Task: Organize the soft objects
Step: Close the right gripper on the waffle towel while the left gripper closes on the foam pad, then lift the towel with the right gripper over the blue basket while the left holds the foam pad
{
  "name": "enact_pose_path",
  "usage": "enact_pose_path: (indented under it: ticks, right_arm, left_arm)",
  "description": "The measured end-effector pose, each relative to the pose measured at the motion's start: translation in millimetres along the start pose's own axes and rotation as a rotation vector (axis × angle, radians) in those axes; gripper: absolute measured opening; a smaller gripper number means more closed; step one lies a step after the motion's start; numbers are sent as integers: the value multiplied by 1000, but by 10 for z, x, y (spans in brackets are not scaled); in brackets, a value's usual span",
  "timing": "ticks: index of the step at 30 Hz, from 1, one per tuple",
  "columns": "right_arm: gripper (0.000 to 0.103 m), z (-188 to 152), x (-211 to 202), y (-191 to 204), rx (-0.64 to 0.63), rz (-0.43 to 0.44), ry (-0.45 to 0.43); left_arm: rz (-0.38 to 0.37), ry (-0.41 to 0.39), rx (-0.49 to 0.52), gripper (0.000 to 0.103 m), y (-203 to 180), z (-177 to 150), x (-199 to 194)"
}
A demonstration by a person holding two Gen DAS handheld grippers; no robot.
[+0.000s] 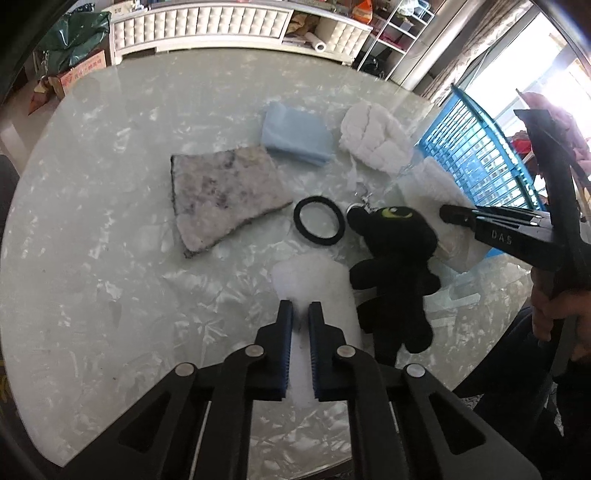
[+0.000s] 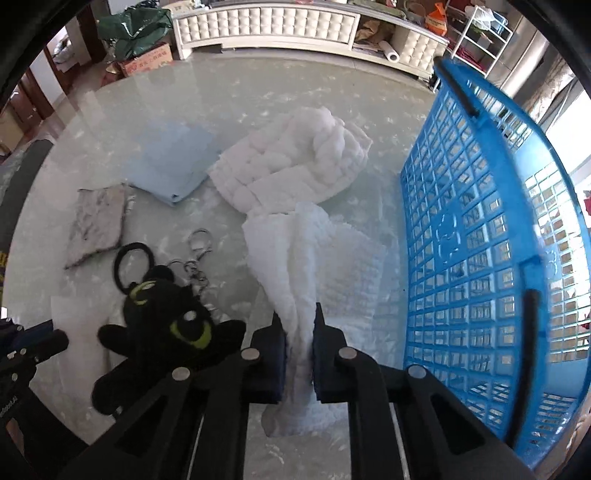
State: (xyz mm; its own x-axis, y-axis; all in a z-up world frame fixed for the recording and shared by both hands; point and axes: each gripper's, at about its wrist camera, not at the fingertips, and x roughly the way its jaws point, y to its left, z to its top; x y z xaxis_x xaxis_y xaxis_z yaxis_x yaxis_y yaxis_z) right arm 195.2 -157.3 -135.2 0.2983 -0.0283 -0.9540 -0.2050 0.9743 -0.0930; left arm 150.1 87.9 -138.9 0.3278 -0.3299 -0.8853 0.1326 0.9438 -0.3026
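My right gripper (image 2: 298,325) is shut on a bunched white towel (image 2: 295,258) that lies beside the blue basket (image 2: 476,236). It also shows in the left wrist view (image 1: 448,214), over the towel (image 1: 432,184). My left gripper (image 1: 301,306) has its jaws nearly closed, a narrow gap between them, over a white foam sheet (image 1: 314,280); whether it grips the sheet is unclear. A black plush toy (image 1: 395,269) with a keyring lies between the grippers and shows in the right wrist view (image 2: 166,325). A white quilted cushion (image 2: 295,166), a light blue cloth (image 2: 173,162), a grey felt pad (image 1: 225,199) and a black hair band (image 1: 319,225) lie further out.
The objects lie on a round glass table (image 1: 110,277). The blue basket (image 1: 476,155) stands at the table's right edge. A white tufted cabinet (image 1: 199,29) and boxes stand behind the table.
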Motion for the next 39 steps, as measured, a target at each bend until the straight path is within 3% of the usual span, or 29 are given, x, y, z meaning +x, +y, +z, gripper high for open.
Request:
enact_pose_path:
  ticks: [21, 27, 33, 39]
  right_arm:
    - [10, -177, -1164, 245, -97, 50, -136]
    - [10, -165, -1584, 46, -151, 12, -211]
    - [10, -84, -1837, -406, -167, -61, -254]
    - [10, -50, -1577, -801, -206, -130, -222]
  left_arm:
    - [6, -122, 35, 8, -360, 128, -622]
    - [-5, -148, 58, 8, -534, 216, -738]
    - [-18, -168, 88, 8, -714, 284, -822]
    - [-28, -166, 101, 8, -840, 341, -810]
